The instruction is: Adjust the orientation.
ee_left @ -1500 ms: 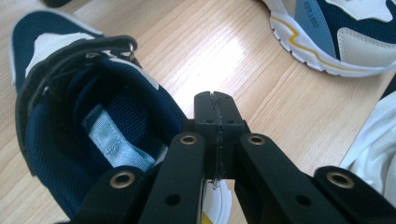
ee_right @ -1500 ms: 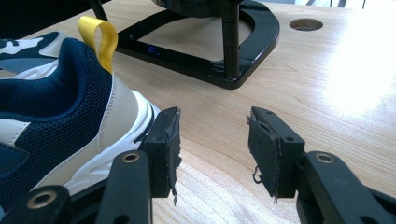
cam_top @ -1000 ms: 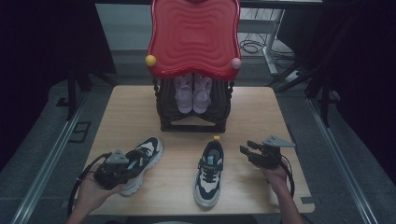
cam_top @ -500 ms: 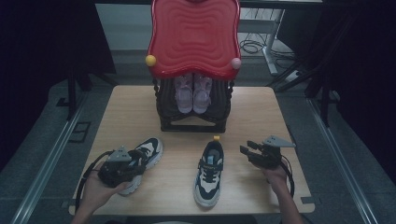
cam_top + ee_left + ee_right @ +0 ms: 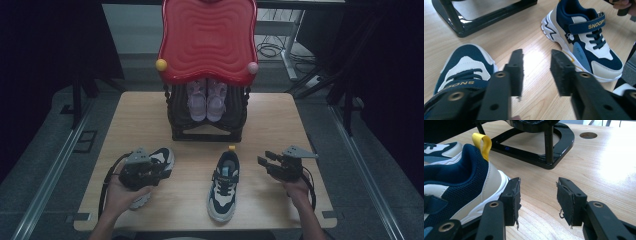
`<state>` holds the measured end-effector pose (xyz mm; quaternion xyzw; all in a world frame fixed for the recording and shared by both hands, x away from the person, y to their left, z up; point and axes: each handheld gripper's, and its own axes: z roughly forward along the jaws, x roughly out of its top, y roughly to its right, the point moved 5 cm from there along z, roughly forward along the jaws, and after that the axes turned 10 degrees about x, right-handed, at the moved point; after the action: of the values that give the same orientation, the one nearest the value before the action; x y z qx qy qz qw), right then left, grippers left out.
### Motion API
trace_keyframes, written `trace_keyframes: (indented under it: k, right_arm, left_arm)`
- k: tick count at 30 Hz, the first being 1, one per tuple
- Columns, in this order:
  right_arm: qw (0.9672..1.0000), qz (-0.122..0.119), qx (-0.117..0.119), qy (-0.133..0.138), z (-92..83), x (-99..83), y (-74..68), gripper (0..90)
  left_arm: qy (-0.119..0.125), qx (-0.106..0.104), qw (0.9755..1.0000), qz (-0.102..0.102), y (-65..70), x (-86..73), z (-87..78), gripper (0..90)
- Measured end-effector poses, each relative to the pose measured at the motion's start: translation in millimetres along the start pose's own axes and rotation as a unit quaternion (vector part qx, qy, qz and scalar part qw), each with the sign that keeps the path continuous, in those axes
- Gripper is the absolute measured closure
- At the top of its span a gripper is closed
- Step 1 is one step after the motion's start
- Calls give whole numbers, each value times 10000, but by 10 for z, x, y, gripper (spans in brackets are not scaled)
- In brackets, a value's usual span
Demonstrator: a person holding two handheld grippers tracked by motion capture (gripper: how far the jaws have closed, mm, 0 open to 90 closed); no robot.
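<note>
We're letting go of the left shoe (image 5: 152, 167) at the near left of the table (image 5: 280, 120): left gripper (image 5: 536, 71) jaws have just been opening, nothing between them. Right gripper (image 5: 537, 198) is hanging released beside the right shoe (image 5: 224, 184). Probably grabbing that one next.

Tabletop (image 5: 280, 120): pale wood with visible grain, smooth, lightly sheened where light struck it. Rack (image 5: 486, 17): black frame, glossy and reflective. Rack top (image 5: 207, 40): red plastic by its look, shiny, moulded in ripples. Left sneaker (image 5: 464, 67) and right sneaker (image 5: 584, 42): navy mesh cloth, white and beige smooth leather-like panels, white rubbery soles; yellow woven heel loop (image 5: 482, 143). Left gripper (image 5: 536, 72) and right gripper (image 5: 539, 200): matt black jaws with rough-edged dark pads.
</note>
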<state>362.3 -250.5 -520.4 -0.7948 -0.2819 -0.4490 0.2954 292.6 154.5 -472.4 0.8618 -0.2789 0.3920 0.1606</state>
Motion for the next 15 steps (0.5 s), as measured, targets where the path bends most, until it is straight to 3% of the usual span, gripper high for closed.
trace_keyframes:
  k: [6,15]
  right_arm:
    - [10000,-44,68,-9,-4,18,-57,559]
    - [9994,-212,270,31,-71,96,-212,799]
  left_arm:
    - [38,88,9999,-103,-24,-32,-7,479]
    - [40,68,9999,-113,-3,-41,-21,418]
